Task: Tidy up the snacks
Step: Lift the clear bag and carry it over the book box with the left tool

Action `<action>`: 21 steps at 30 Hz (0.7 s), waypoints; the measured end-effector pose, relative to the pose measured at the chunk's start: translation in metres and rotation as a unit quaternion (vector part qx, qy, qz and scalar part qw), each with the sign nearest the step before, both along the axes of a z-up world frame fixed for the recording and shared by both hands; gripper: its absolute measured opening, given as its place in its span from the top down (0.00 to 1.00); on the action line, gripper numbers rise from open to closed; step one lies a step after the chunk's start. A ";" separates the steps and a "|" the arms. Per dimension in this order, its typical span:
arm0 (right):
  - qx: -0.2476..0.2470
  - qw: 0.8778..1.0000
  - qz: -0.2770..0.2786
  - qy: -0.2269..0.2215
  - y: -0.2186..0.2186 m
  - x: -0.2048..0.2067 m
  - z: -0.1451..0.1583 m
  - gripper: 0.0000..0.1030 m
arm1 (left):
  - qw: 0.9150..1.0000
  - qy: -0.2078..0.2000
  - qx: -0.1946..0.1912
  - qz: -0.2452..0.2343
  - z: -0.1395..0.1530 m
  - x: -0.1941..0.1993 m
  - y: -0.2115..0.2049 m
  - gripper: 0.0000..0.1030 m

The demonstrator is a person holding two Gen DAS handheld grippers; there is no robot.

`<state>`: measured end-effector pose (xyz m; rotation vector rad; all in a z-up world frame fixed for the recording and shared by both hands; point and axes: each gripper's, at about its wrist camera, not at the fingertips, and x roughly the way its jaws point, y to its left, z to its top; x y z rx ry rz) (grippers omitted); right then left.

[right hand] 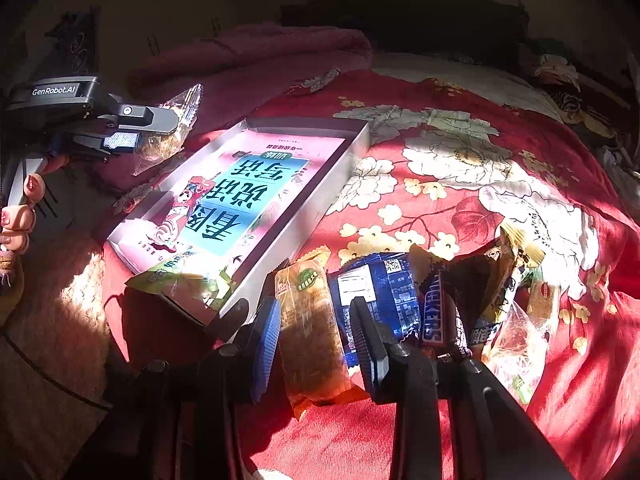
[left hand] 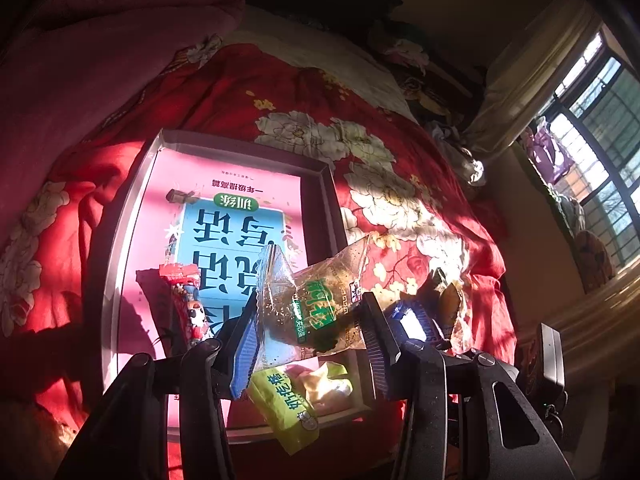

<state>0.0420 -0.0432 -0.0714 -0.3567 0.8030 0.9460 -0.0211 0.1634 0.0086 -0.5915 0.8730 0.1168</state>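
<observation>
My left gripper (left hand: 311, 312) is shut on a clear snack bag with a green label (left hand: 324, 276) and holds it above the near end of a grey box tray (left hand: 240, 147). From the right wrist view, that gripper (right hand: 134, 136) and its bag (right hand: 174, 124) hang left of the tray (right hand: 304, 216). A red pack (left hand: 188, 304) and a yellow-green pack (left hand: 288, 404) lie in the tray on a pink book (left hand: 240, 220). My right gripper (right hand: 316, 304) is low over the bedspread, its pads closed on both sides of an orange packet (right hand: 308, 344) just right of the tray.
A blue packet (right hand: 380, 288), a Snickers bar (right hand: 434, 312) and several other wrapped snacks (right hand: 508, 280) lie in a heap on the red floral bedspread (right hand: 440, 160). A pink blanket (right hand: 260, 56) is piled behind the tray. A person's fingers (right hand: 24, 208) show at the left edge.
</observation>
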 end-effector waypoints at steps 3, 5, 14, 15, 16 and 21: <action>-0.040 0.999 0.016 -0.031 0.012 -0.010 -0.008 0.57 | 1.000 0.001 -0.002 0.002 -0.002 -0.004 0.003 0.52; -0.068 0.996 0.026 -0.056 0.020 -0.017 -0.015 0.57 | 1.000 0.002 -0.003 0.005 -0.003 -0.006 0.005 0.52; -0.122 0.985 0.024 -0.116 0.029 -0.026 -0.024 0.67 | 1.000 0.008 -0.012 0.021 -0.011 -0.021 0.018 0.52; -0.109 0.989 0.017 -0.101 0.026 -0.022 -0.022 0.67 | 1.000 0.009 -0.013 0.023 -0.012 -0.023 0.020 0.52; -0.097 0.992 0.010 -0.085 0.023 -0.018 -0.020 0.67 | 1.000 0.009 -0.015 0.025 -0.013 -0.025 0.022 0.52; -0.022 0.999 -0.039 -0.009 0.001 0.006 -0.007 0.68 | 0.999 0.010 -0.023 0.036 -0.016 -0.035 0.030 0.52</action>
